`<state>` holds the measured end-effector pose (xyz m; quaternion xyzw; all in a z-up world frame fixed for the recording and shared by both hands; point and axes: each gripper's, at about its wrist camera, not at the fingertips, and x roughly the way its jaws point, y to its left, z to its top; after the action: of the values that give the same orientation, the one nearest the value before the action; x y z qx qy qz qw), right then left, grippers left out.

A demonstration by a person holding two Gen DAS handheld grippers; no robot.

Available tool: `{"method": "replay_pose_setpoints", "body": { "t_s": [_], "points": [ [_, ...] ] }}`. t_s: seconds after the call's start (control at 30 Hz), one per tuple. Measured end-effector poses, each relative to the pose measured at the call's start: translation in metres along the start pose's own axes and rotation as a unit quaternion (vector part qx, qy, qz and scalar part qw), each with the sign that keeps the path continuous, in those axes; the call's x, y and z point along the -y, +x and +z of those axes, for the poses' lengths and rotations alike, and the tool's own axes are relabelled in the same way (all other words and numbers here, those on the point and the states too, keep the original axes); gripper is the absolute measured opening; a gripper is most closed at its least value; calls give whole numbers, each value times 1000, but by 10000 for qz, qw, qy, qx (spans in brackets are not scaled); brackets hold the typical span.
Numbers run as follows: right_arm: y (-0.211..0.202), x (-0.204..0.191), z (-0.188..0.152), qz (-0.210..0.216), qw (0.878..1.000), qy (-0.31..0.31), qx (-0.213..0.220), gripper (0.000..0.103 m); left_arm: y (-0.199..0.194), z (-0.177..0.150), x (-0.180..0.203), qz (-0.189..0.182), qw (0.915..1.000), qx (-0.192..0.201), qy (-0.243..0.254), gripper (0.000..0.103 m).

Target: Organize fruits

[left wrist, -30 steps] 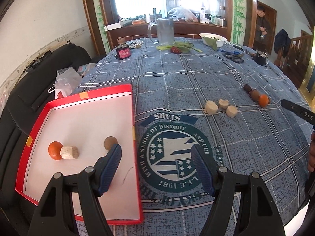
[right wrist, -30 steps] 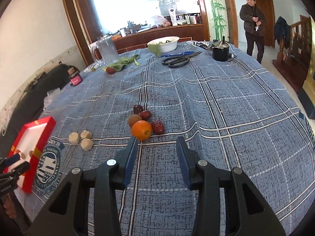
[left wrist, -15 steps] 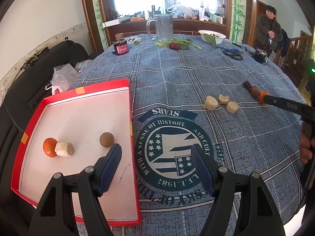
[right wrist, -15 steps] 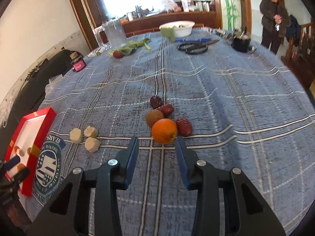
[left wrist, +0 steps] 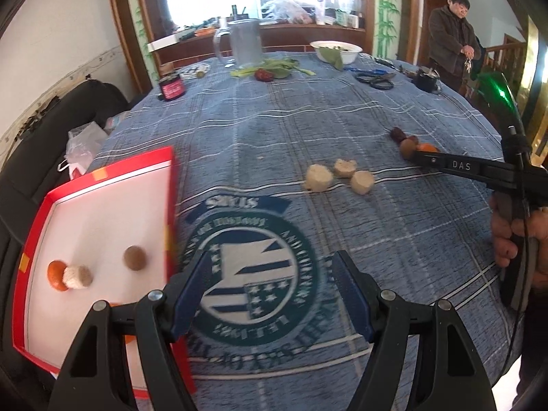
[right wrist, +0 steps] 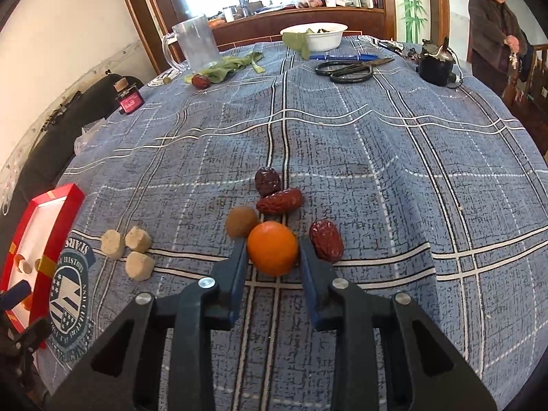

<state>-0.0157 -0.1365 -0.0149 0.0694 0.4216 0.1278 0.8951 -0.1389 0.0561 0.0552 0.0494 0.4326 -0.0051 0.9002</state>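
Note:
An orange (right wrist: 272, 248) lies on the blue checked cloth between the fingers of my right gripper (right wrist: 272, 245), whose jaws stand just either side of it, still open. Beside it are a brown round fruit (right wrist: 241, 221) and three red dates (right wrist: 280, 201). Three pale chunks (right wrist: 127, 249) lie to the left. A red tray (left wrist: 99, 239) with a white floor holds an orange (left wrist: 56, 275), a pale chunk (left wrist: 78, 276) and a brown fruit (left wrist: 135, 258). My left gripper (left wrist: 265, 294) is open and empty over the cloth's round emblem, right of the tray.
At the far end stand a clear jug (right wrist: 195, 46), a white bowl (right wrist: 316, 36), scissors (right wrist: 349, 70), a pen, a black pot (right wrist: 435, 65), leaves and a small red jar (right wrist: 129, 100). A person (right wrist: 493, 24) stands at the back right. A dark sofa lies left of the table.
My right gripper moved forward until its fingers flank the orange. My left gripper drifted right, from the tray's edge to over the emblem.

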Motion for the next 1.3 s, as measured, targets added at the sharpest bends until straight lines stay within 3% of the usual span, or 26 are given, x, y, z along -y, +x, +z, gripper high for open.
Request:
{"method": "replay_pose_setpoints", "body": {
  "t_s": [0.13, 0.37, 0.53, 0.7, 1.0, 1.3],
  "points": [
    [-5, 5, 0, 89, 9999, 125, 42, 29, 5, 11, 15, -168, 9998, 28, 103, 73],
    [-28, 16, 4, 196, 9973, 474, 526, 29, 23, 30, 38, -469, 9987, -65, 168, 72],
    [-37, 22, 4, 197, 9955, 600, 712, 29, 42, 43, 52, -638, 9977, -192, 107, 60],
    [-41, 25, 4, 287, 9943, 683, 768, 30, 64, 49, 61, -586, 9976, -374, 72, 40],
    [-38, 23, 4, 312, 9949, 621, 730, 30, 79, 53, 66, -610, 9977, -276, 97, 24],
    [-38, 22, 4, 187, 9951, 565, 792, 29, 63, 46, 63, -374, 9990, 77, 213, 23]
  ]
}}
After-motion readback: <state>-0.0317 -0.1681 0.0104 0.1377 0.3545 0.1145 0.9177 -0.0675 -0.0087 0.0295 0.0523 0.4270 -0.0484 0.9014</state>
